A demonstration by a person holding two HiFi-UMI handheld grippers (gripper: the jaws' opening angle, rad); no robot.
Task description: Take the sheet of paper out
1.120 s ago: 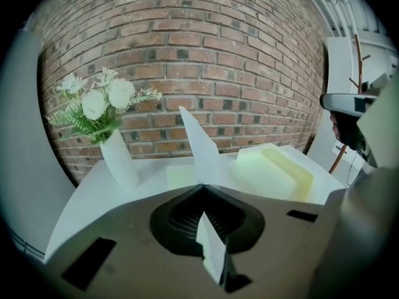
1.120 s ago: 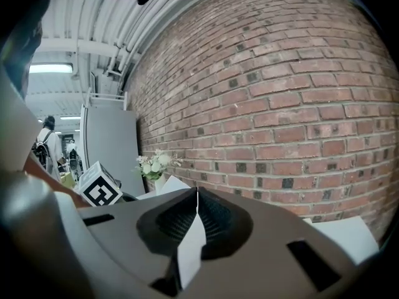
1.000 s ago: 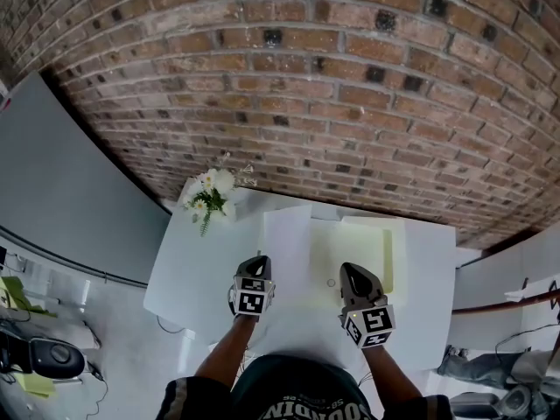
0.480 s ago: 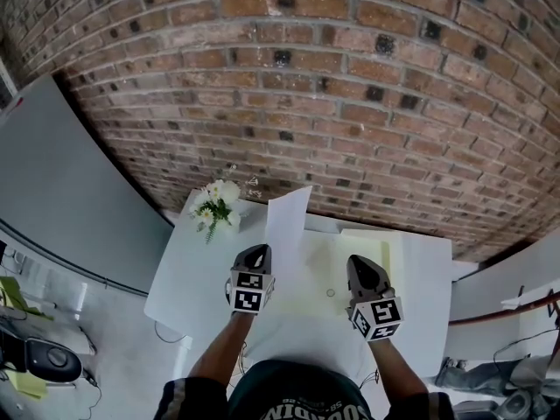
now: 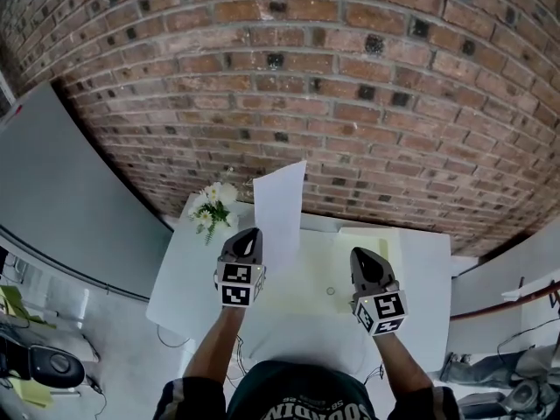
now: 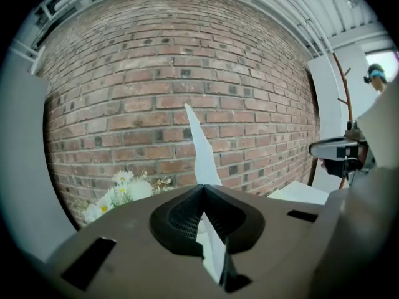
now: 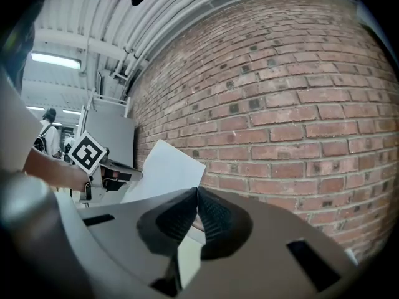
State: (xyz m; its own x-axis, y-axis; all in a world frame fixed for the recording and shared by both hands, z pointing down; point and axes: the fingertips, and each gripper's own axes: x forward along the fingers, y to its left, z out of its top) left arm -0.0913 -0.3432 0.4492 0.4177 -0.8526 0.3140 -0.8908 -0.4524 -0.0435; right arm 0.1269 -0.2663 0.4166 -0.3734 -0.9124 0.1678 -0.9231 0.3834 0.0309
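A brick wall rises behind my white table. The sheet of paper stands upright in the air above the table, higher than a moment ago. Only the left gripper view shows its fingers clenched on the sheet's lower edge. The right gripper has its fingers pressed together.

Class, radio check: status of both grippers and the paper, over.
Left gripper shut on sheet of paper, held upright. Right gripper shut, over yellow folder. Flowers left, apart.

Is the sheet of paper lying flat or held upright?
Upright. The left gripper pinches the sheet of paper at its bottom; it stands before the brick wall.
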